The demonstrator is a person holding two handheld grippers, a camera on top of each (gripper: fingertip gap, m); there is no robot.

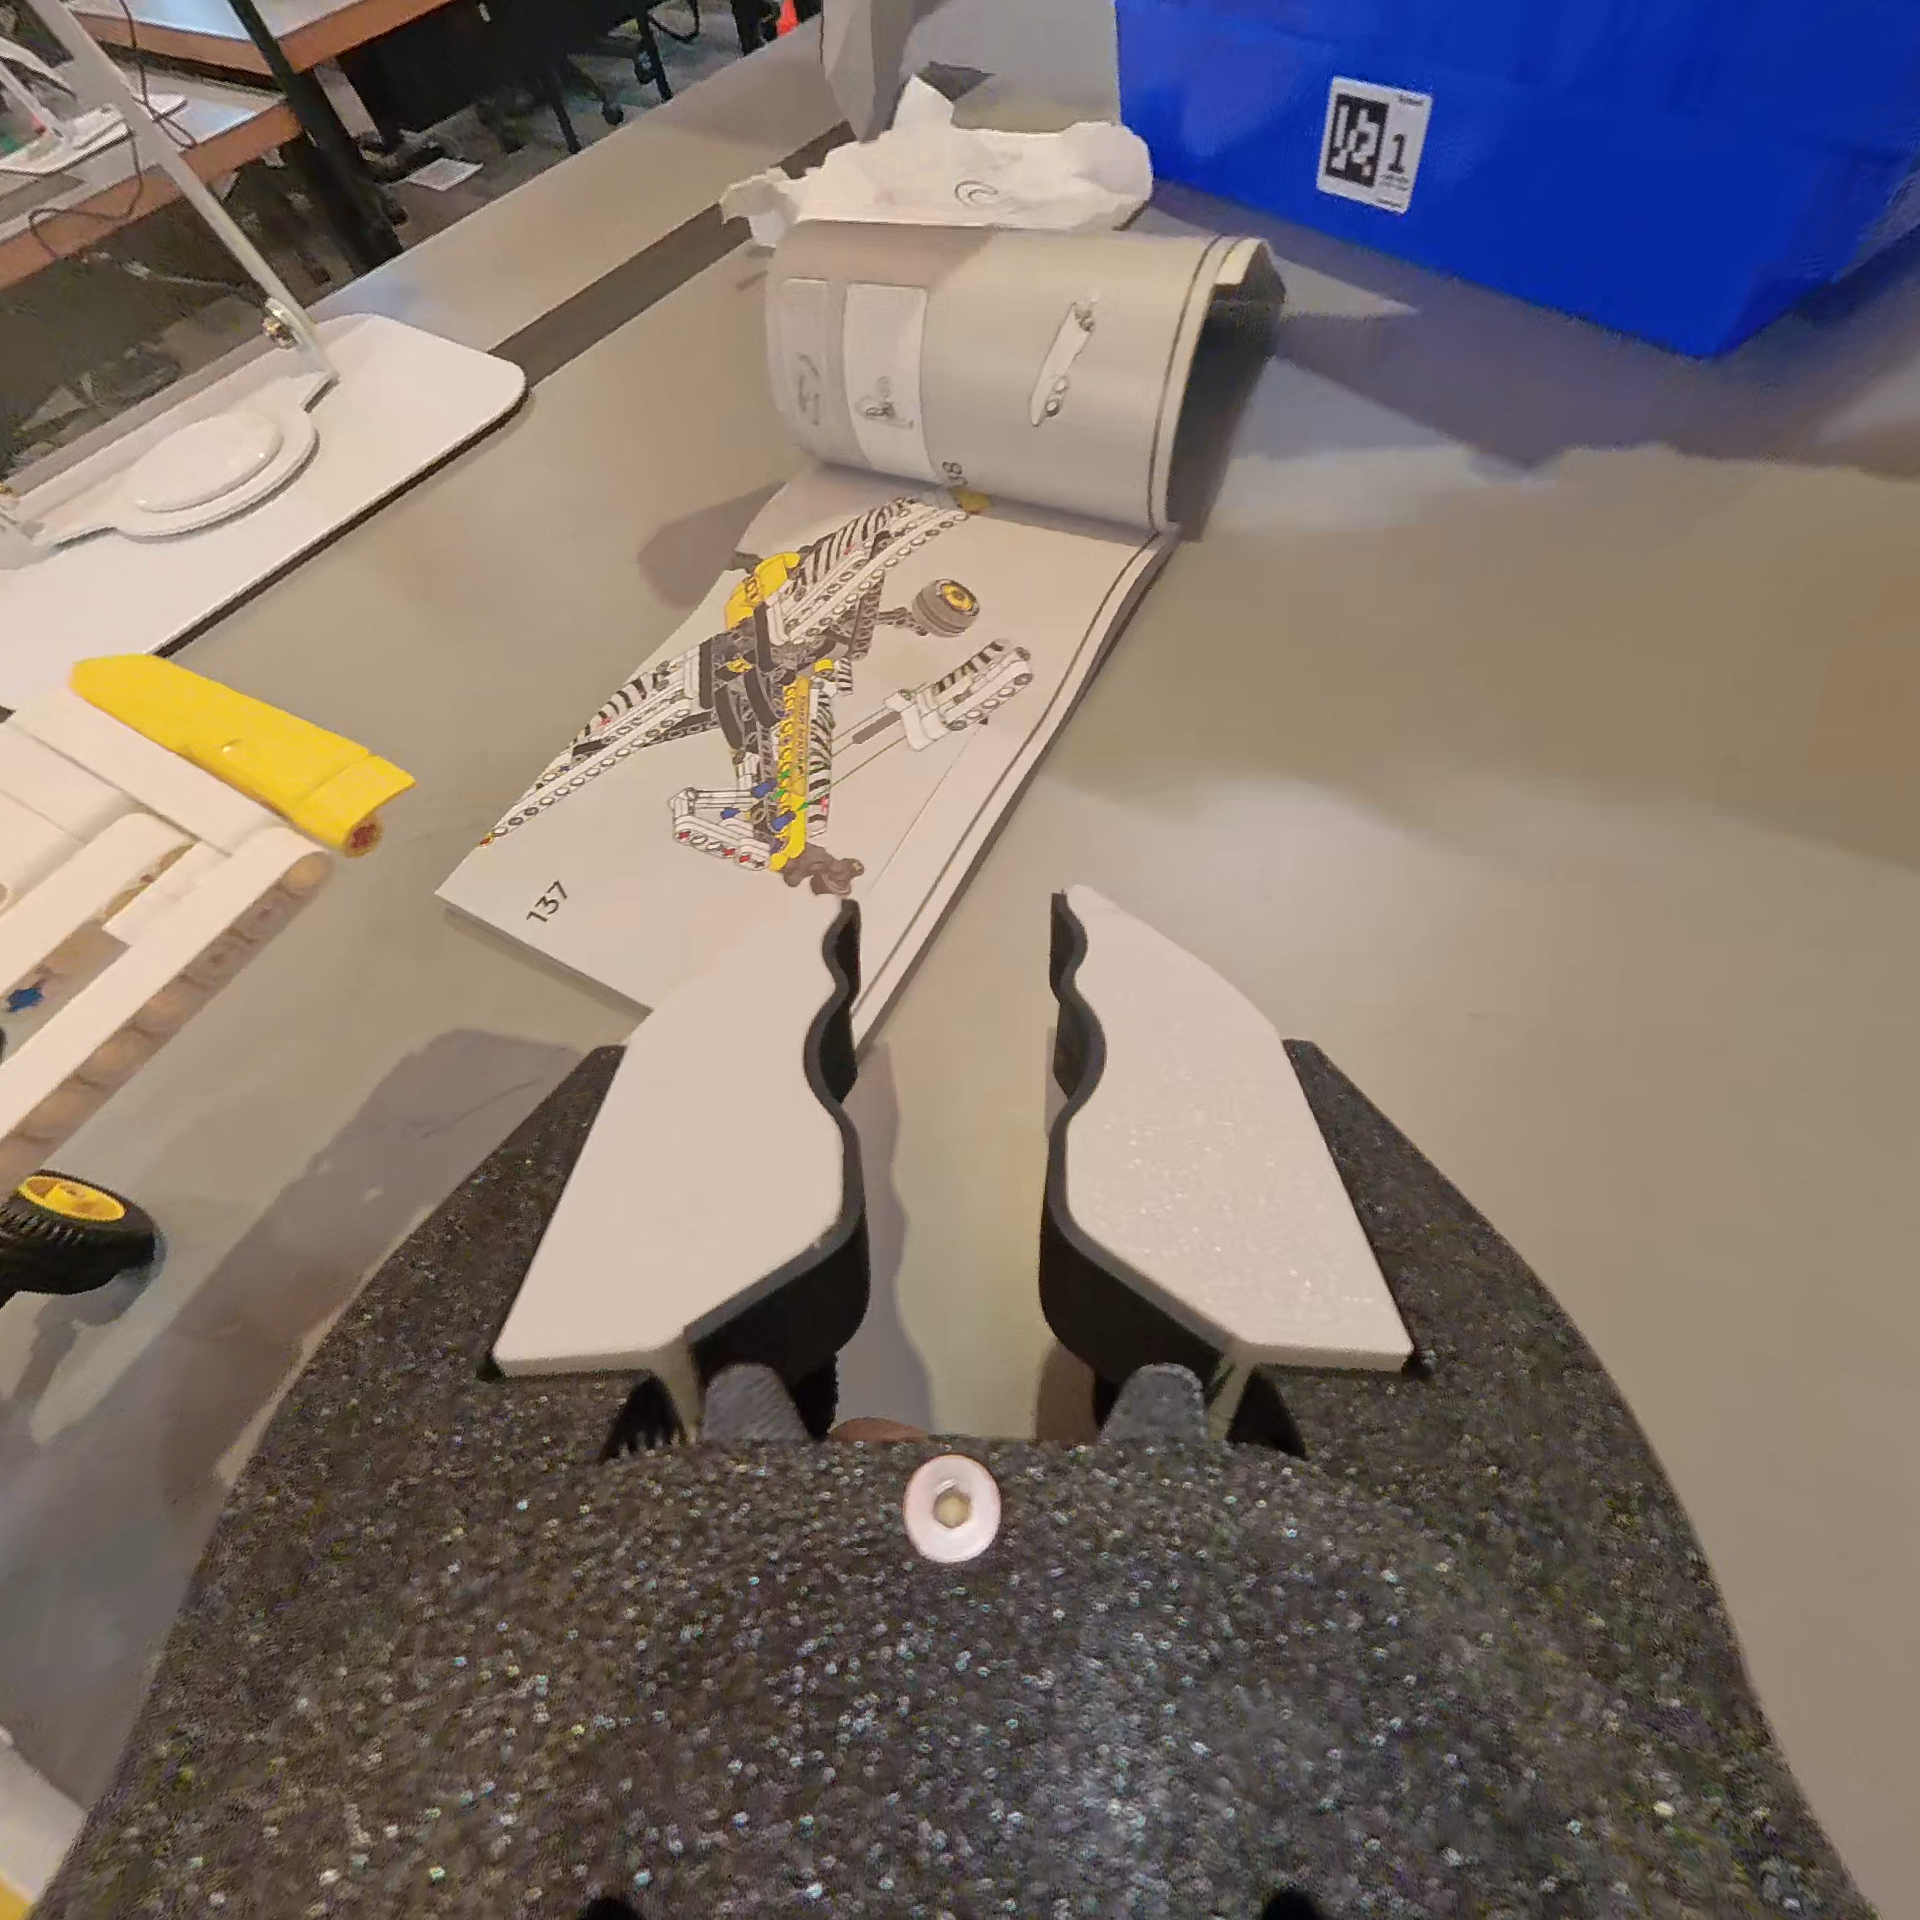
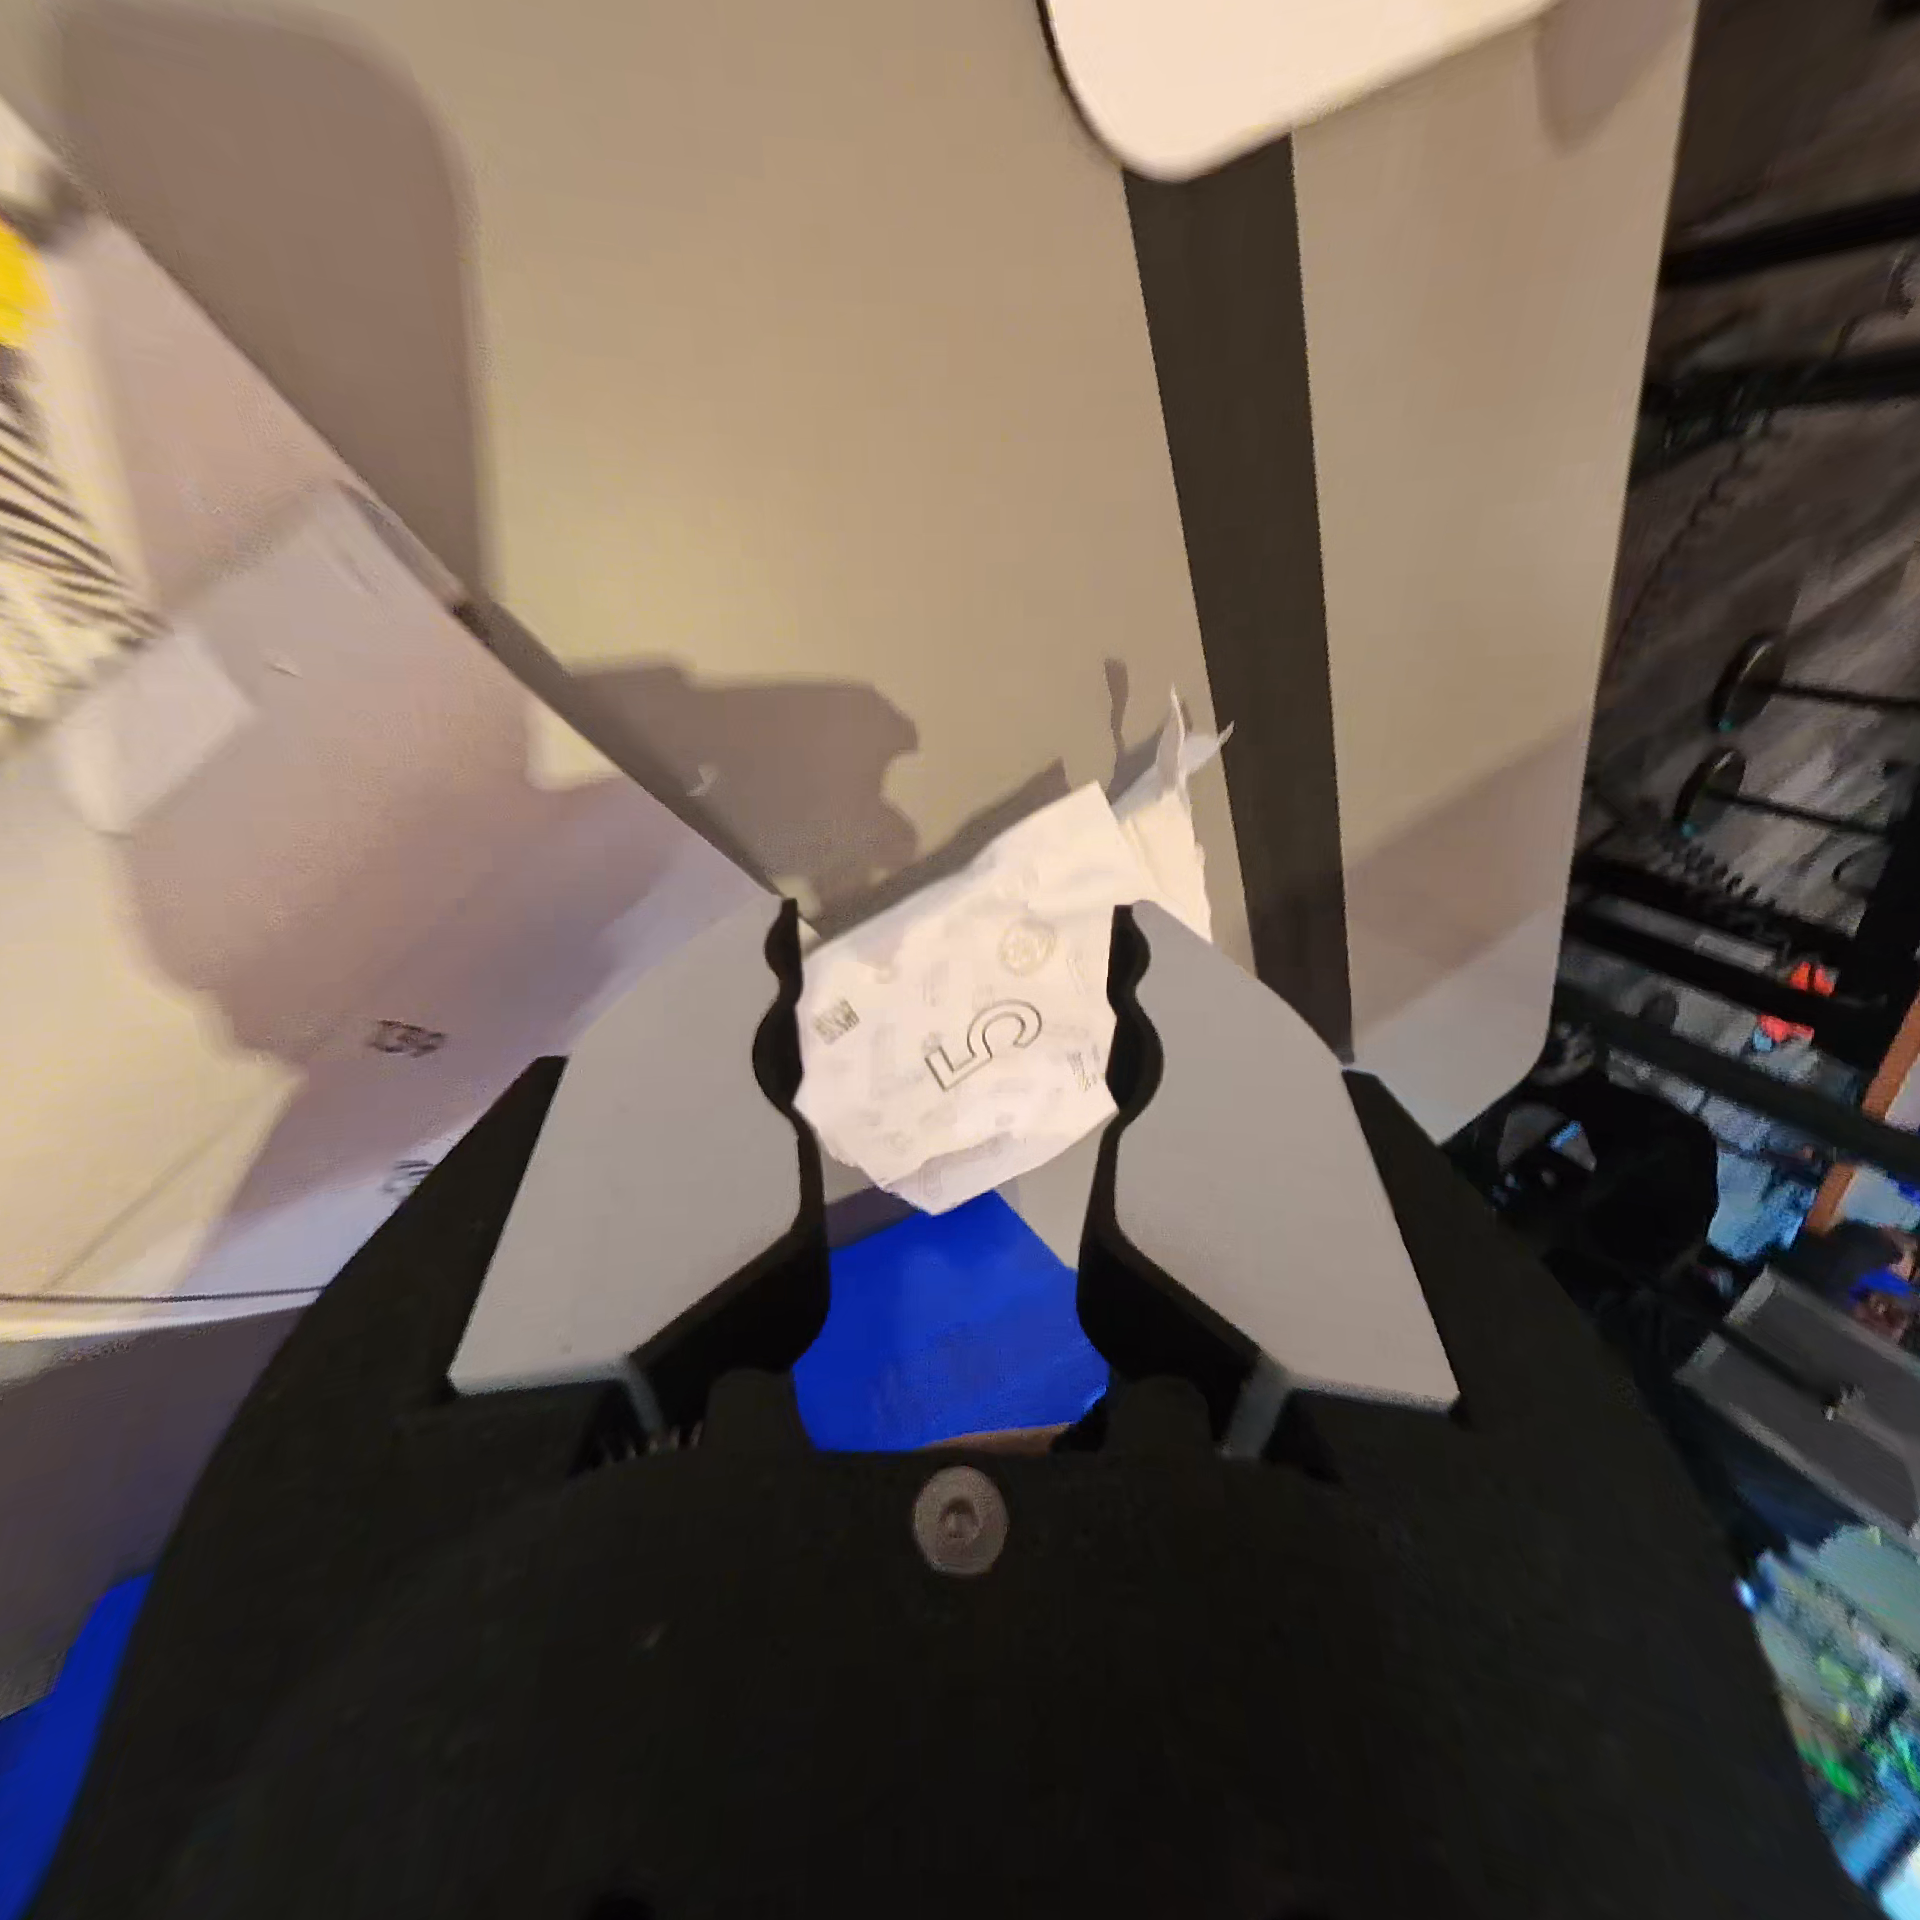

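In the left wrist view, I think the risk is small. The left claw (image 1: 951, 914) hangs low at the near right corner of the open booklet (image 1: 831, 727). If it drops or slides left, its left finger could catch the page edge and push the booklet across the tabletop (image 1: 1455, 831), toward the yellow part (image 1: 239, 748) and the wheel (image 1: 62, 1226) at the left. This claw is released. Its fingers are partly apart and only bare tabletop shows between them. It holds nothing, and I cannot tell if it touches the booklet.

In the right wrist view, the picture is blurred, so a miss seems to me more likely. The right claw (image 2: 956, 925) is spread wide, and the crumpled white paper (image 2: 956, 1039) shows between its fingers and fills almost all the gap. Such paper is thin and light. I think a closing claw could pinch only a loose flap, tear it, or knock it away. I see no clear pressing of the pads, so I judge this claw released. The paper lies far on the tabletop, just beside the blue bin (image 1: 1558, 208).
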